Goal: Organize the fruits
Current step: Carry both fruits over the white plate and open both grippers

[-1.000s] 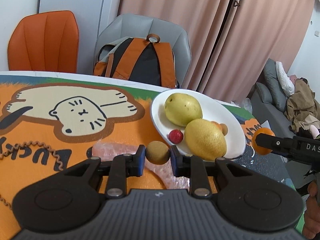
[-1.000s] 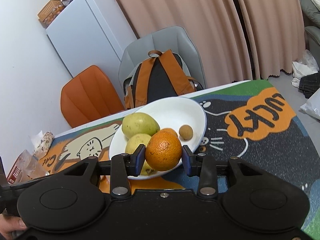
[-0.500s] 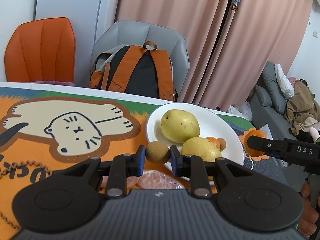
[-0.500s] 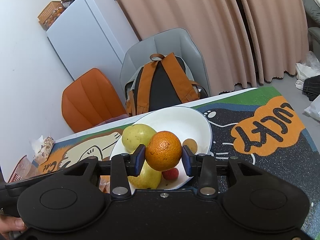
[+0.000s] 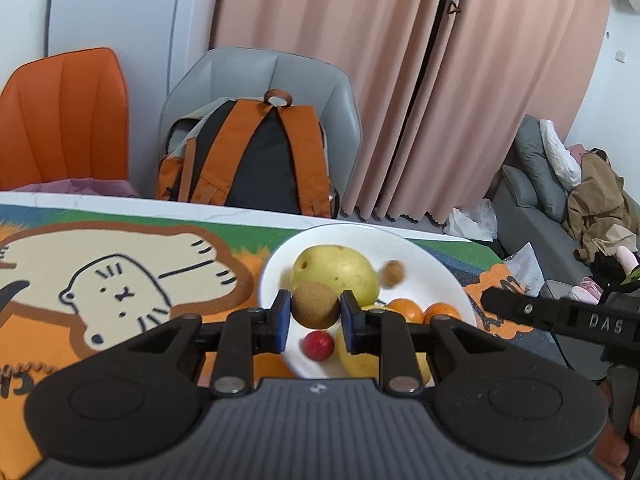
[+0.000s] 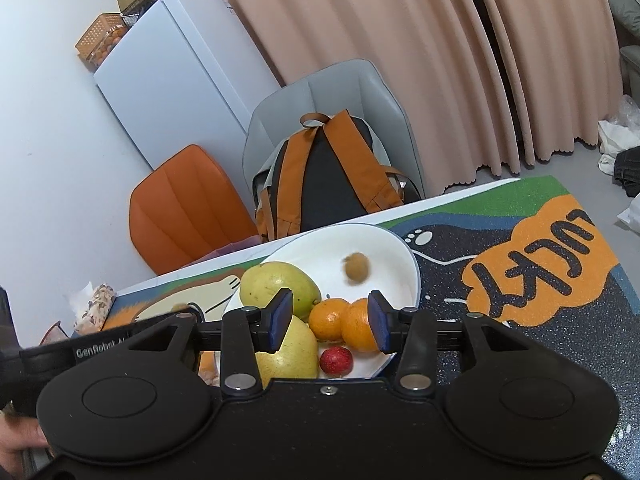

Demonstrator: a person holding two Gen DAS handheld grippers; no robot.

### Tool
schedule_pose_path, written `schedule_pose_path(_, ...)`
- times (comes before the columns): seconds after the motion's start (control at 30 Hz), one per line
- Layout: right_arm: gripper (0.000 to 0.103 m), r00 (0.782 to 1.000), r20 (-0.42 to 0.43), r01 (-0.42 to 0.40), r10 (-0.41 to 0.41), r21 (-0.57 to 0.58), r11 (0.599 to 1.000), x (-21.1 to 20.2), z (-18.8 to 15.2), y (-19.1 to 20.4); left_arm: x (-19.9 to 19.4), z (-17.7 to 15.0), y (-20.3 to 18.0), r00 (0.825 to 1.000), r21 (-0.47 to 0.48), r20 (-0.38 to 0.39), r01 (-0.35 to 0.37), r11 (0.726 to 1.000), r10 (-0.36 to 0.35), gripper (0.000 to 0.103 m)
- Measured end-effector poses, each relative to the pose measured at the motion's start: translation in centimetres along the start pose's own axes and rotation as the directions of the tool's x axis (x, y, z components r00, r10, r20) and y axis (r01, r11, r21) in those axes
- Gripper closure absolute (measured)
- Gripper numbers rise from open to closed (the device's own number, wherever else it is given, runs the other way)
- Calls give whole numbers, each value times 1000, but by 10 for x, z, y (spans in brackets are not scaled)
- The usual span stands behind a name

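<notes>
On the white plate [image 6: 400, 252], fruit count: 2 yellow-green pears, 2 oranges, 1 small red fruit [image 6: 336, 360], 1 small brown fruit [image 6: 356, 268] lying loose near the far rim & looking blurred. A 2nd brown round fruit [image 5: 315, 305] is sitting clamped between the blue pads of the left gripper [image 5: 314, 314], hanging over the plate's near-left part, in front of the far pear [image 5: 335, 272]. That makes 7 pcs total.

The right gripper [image 6: 330, 320] is standing w/ its jaws apart, nothing pinched; the right-hand orange [image 6: 360, 330] is lying on the plate just inside its right pad, touching the other orange [image 6: 329, 318]. Contact betw. pad & orange can't be told.

Far pear is lying w/ long axis running roughly left-right across the plate, which end is the stem unclear. Near pear [image 6: 290, 350] is partly hidden behind the gripper body, so its axis can't be read. Held brown fruit is round, no clear axis.

Plate is resting on a cat-print mat [image 5: 120, 280] near the table's far edge. Behind: 1 orange chair [image 5: 64, 120], 1 grey chair [image 5: 280, 80] carrying 1 backpack [image 5: 256, 160].
</notes>
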State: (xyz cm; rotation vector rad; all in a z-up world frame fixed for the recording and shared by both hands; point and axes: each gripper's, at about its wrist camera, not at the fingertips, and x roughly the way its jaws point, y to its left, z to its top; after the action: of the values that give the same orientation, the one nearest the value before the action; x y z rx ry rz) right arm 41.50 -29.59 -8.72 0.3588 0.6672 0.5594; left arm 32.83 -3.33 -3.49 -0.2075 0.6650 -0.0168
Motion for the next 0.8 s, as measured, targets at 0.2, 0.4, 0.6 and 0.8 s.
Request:
schedule_pose_path(0.2,58,1000,-1,5,-5,22,1000,1,-1,-11,12,9,-14,1000,31,2,14,999,-14,79)
schedule_pose_path(0.4,55,1000,-3,-6,6,33,999,5,-2,-20,24,17,-27,1000,57,-5,25,998,-25,79)
schedule_pose_path(0.6,55,1000,-2,-7,7,25,1000,8,1,-23,36,24,-38,1000,77,-7,31,997,-31,79)
schedule_pose_path(0.8,55,1000,-8,-4,4,17,1000,9,2,-28,48,29,-48,999,89,-20,50,995,-49,79)
